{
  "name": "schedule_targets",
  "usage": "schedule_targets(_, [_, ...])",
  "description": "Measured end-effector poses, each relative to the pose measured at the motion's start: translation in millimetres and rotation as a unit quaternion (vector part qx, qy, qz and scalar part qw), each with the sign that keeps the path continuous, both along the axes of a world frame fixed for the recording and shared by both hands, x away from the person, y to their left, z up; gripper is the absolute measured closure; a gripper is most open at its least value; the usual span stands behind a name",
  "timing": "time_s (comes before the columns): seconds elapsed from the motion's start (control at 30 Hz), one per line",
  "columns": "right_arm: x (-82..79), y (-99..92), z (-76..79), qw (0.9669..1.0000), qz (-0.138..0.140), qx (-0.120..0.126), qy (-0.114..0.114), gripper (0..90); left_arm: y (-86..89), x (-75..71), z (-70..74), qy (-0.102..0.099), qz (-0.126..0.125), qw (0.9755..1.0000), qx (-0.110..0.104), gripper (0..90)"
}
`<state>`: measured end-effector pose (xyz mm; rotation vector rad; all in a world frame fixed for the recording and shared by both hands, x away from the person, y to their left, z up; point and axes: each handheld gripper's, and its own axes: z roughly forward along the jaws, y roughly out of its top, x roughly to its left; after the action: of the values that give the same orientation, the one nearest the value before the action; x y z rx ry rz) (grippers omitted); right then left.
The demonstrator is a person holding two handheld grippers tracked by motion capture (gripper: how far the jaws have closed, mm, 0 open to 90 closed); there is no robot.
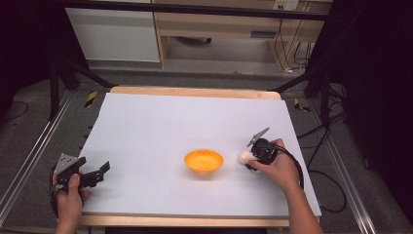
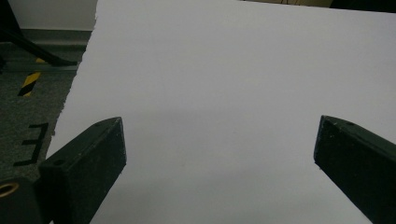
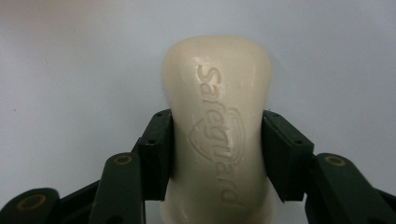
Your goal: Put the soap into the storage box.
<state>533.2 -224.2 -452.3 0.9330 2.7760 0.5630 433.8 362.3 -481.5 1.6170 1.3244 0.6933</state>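
The soap bar (image 3: 219, 135) is clamped lengthwise by the right hand-held gripper (image 3: 217, 154); the orange bowl (image 1: 203, 161) is seen just leftward.

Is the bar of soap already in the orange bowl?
No, the bar of soap is clamped in the right gripper, beside the orange bowl.
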Motion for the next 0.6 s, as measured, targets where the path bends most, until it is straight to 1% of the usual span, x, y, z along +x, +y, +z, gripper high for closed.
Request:
schedule_targets(0.1, [-0.5,-0.1,1.7,1.0,0.004,-0.003,0.001,49.5,0.0,0.0,0.0,0.0,0.0,1.0,0.001,1.9])
schedule_targets(0.13, [-0.7,-0.3,2.5,1.0,0.005,-0.004,-0.002,49.5,0.0,0.0,0.0,0.0,0.0,1.0,0.0,1.9])
schedule_targets(0.33, [-3.7,-2.0,12.9,0.9998,0.007,0.012,-0.013,49.7,-0.2,-0.2,0.1,-0.001,0.0,1.0,0.003,1.9])
schedule_targets(0.47, [-4.0,-1.1,18.3,0.9997,0.012,0.012,-0.019,49.7,-0.2,-0.1,0.0,-0.001,0.001,1.0,0.001,1.9])
schedule_targets(0.53, [-4.7,0.4,21.3,0.9995,0.013,0.019,-0.019,49.7,-0.5,-0.1,0.1,0.0,0.0,1.0,0.002,1.9])
schedule_targets(0.6, [-4.7,2.2,23.5,0.9994,0.018,0.017,-0.022,49.8,-0.4,-0.1,0.0,-0.001,0.0,1.0,0.002,1.9])
